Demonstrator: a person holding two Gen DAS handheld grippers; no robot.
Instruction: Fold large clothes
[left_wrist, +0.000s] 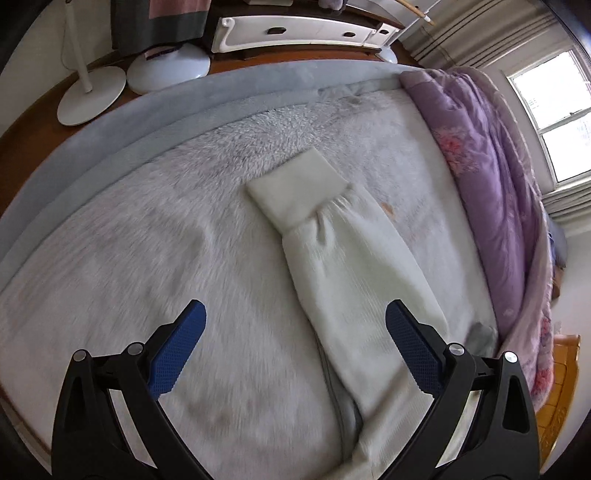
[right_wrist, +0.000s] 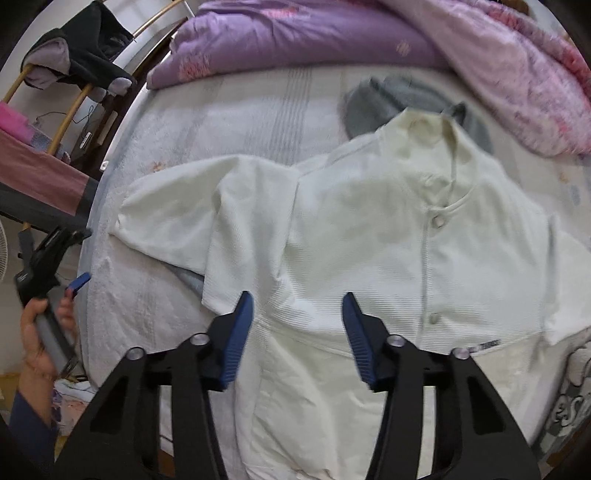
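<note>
A cream-white buttoned jacket (right_wrist: 369, 236) lies flat, front up, on the white fuzzy bed cover (right_wrist: 147, 332). Its left sleeve (left_wrist: 354, 266) stretches out across the cover in the left wrist view, ending in a ribbed cuff (left_wrist: 295, 192). My left gripper (left_wrist: 295, 325) is open and empty, hovering above the sleeve's upper part. It also shows at the bed's left edge in the right wrist view (right_wrist: 74, 266), held in a hand. My right gripper (right_wrist: 297, 325) is open and empty, just above the jacket's lower left body.
A purple floral quilt (right_wrist: 332, 40) is bunched along the bed's far side, also in the left wrist view (left_wrist: 491, 177). A grey garment (right_wrist: 388, 99) lies behind the jacket's collar. Fan bases (left_wrist: 92, 96) and a white dresser (left_wrist: 295, 33) stand beyond the bed edge. A clothes rack (right_wrist: 74, 66) stands at left.
</note>
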